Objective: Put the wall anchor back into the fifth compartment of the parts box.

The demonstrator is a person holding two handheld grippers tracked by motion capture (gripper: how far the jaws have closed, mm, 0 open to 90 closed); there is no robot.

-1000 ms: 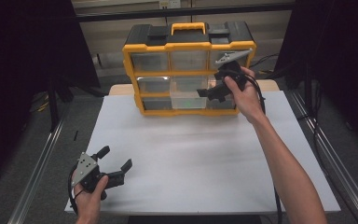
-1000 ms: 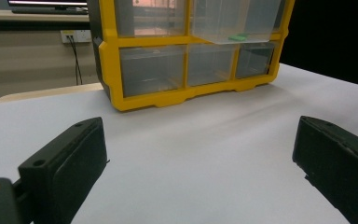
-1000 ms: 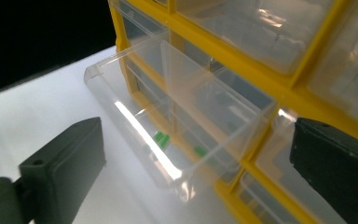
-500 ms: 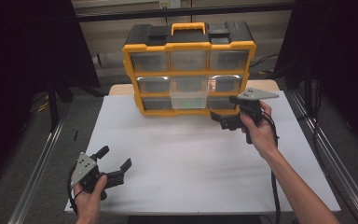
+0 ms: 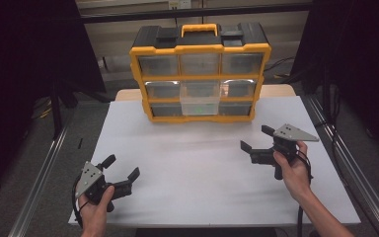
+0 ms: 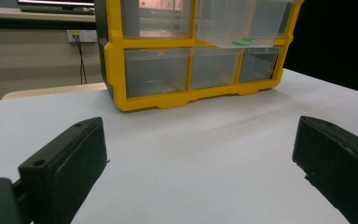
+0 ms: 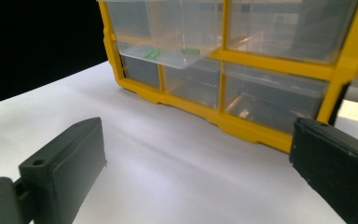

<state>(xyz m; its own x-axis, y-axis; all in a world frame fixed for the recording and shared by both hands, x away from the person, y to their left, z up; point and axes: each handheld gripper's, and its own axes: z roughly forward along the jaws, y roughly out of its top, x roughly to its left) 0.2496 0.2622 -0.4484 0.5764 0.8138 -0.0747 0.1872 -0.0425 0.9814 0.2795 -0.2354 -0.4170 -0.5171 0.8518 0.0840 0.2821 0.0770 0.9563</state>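
organizer frame [image 5: 200, 48]: yellow plastic, looking smooth with a slight sheen
organizer top [image 5: 246, 35]: black plastic, coming across as matt
drawers [image 5: 199, 62]: clear plastic, glossy, catching glare on the middle row
pulled-out drawer [image 6: 242, 28]: same see-through plastic, showing small green bits inside
table [image 5: 202, 163]: white top, looking matt and smooth, paper-like
left tongs [image 5: 123, 173]: black, matt, plastic by the look of it, slightly grainy up close
right tongs [image 5: 254, 142]: same matt black
plate on right tongs [image 5: 296, 132]: grey, looking flat and matt
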